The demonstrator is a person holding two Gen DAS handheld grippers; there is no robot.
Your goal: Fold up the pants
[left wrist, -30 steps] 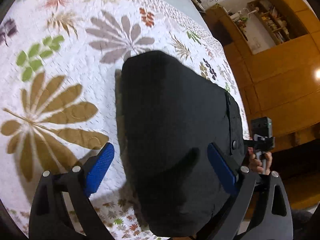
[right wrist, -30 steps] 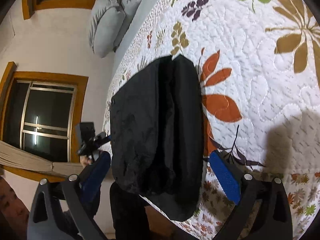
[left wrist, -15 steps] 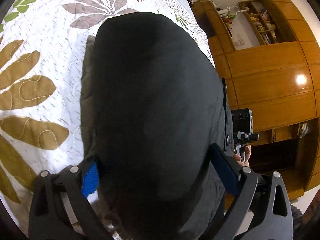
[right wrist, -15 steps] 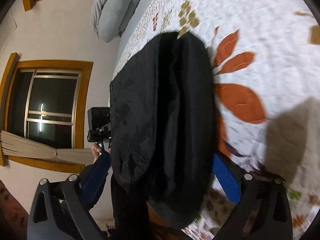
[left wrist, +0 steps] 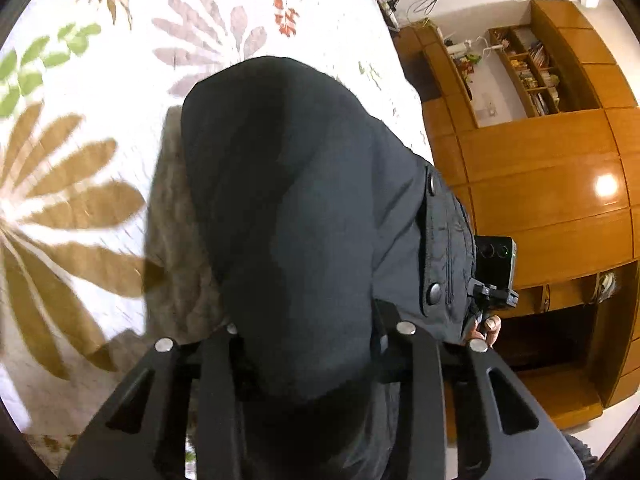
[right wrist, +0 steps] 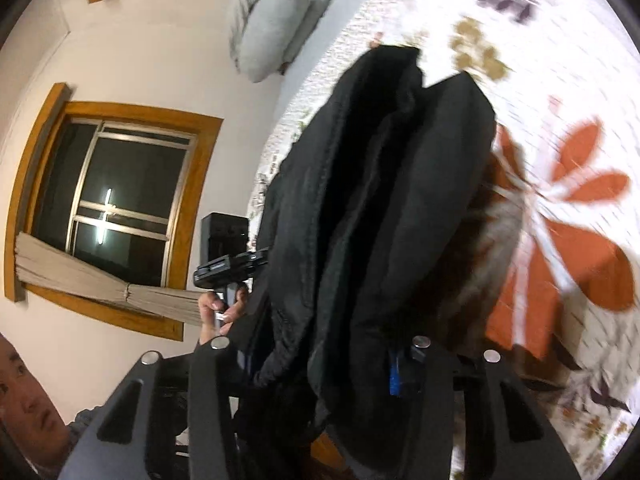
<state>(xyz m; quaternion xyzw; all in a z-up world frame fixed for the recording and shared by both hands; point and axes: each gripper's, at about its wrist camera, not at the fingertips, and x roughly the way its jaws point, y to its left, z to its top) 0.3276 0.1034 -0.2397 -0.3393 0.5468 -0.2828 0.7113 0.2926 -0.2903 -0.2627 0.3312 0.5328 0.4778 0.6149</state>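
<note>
The black pants (left wrist: pixel 304 200) lie folded on the floral quilt (left wrist: pixel 80 80), near end at the bed's edge. My left gripper (left wrist: pixel 308 336) is shut on the near end of the pants; cloth bulges between the jaws and hides the pads. In the right wrist view the pants (right wrist: pixel 380 208) show stacked layers with a dark gap between them. My right gripper (right wrist: pixel 320 356) is shut on the same near end from the other side; only a sliver of blue pad (right wrist: pixel 394 376) shows. Each gripper appears in the other's view, hand-held (left wrist: pixel 492 276) (right wrist: pixel 228 248).
A wooden wardrobe with shelves (left wrist: pixel 540 152) stands beyond the bed edge. Grey pillows (right wrist: pixel 276 12) lie at the head of the bed. A window with a curtain (right wrist: pixel 108 208) is on the wall. The person's face (right wrist: pixel 28 396) is at lower left.
Both grippers moved in over the near end of the pants and closed on it; they were open a second ago. The cloth is now bunched and lifted slightly.
</note>
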